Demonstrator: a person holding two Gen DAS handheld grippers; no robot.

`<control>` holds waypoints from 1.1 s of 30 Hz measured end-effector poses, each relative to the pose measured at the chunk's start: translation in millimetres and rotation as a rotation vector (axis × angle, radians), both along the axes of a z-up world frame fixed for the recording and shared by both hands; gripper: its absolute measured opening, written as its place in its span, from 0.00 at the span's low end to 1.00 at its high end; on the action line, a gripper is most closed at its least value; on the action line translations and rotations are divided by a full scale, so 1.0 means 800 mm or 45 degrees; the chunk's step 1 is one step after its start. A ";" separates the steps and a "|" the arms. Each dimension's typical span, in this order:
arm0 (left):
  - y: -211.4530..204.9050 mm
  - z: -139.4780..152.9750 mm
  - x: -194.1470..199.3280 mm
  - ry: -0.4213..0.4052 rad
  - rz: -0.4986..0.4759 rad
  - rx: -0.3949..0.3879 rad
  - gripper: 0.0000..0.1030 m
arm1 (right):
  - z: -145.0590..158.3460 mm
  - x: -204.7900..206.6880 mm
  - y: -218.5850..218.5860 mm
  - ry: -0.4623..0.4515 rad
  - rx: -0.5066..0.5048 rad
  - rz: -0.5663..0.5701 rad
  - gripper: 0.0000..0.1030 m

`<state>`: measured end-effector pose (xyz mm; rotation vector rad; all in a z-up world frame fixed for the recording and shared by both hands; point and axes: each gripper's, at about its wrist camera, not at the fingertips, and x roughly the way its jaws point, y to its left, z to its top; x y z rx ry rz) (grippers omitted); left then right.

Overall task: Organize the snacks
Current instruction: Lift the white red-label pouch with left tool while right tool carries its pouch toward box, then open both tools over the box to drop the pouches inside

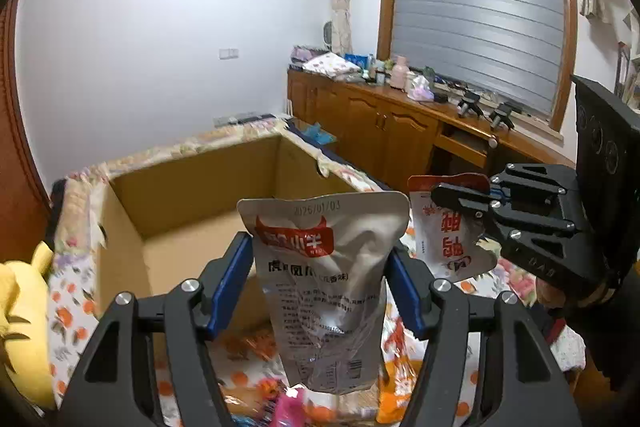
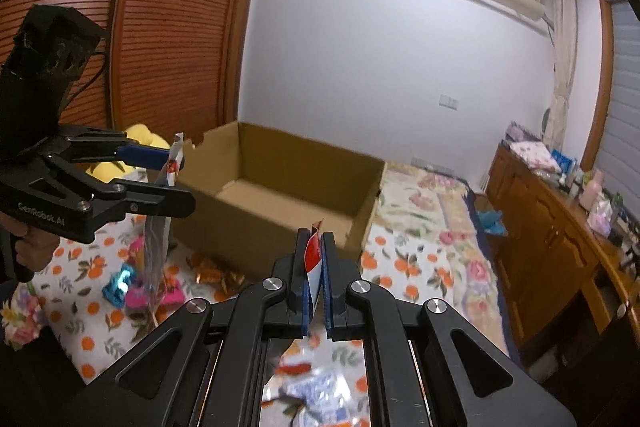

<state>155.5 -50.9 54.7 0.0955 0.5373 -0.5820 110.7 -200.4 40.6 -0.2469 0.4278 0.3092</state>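
Observation:
My left gripper [image 1: 320, 245] is shut on a silver snack pouch [image 1: 320, 299] with a red logo, its blue pads pressing both side edges, and the pouch hangs upright in front of an open cardboard box [image 1: 192, 195]. In the right wrist view the left gripper [image 2: 178, 179] holds that pouch [image 2: 158, 239] edge-on at the box's [image 2: 280, 179] left corner. My right gripper [image 2: 315, 237] is shut on the edge of a red-and-white pouch [image 2: 313, 255]. From the left wrist view, the right gripper [image 1: 460, 205] holds this pouch [image 1: 444, 247] upside down, to the right of the box.
The box sits on a floral bedspread [image 2: 420, 227]. Several loose snack packets [image 2: 136, 287] lie on the cover in front of the box. A yellow plush toy [image 1: 20, 299] lies to its left. A wooden cabinet [image 1: 380, 131] runs along the right, with slatted wardrobe doors [image 2: 160, 27] behind.

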 end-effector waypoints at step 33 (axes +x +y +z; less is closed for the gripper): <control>0.080 -0.007 0.190 0.061 0.251 0.074 0.64 | -0.035 0.199 0.065 0.130 -0.086 0.060 0.03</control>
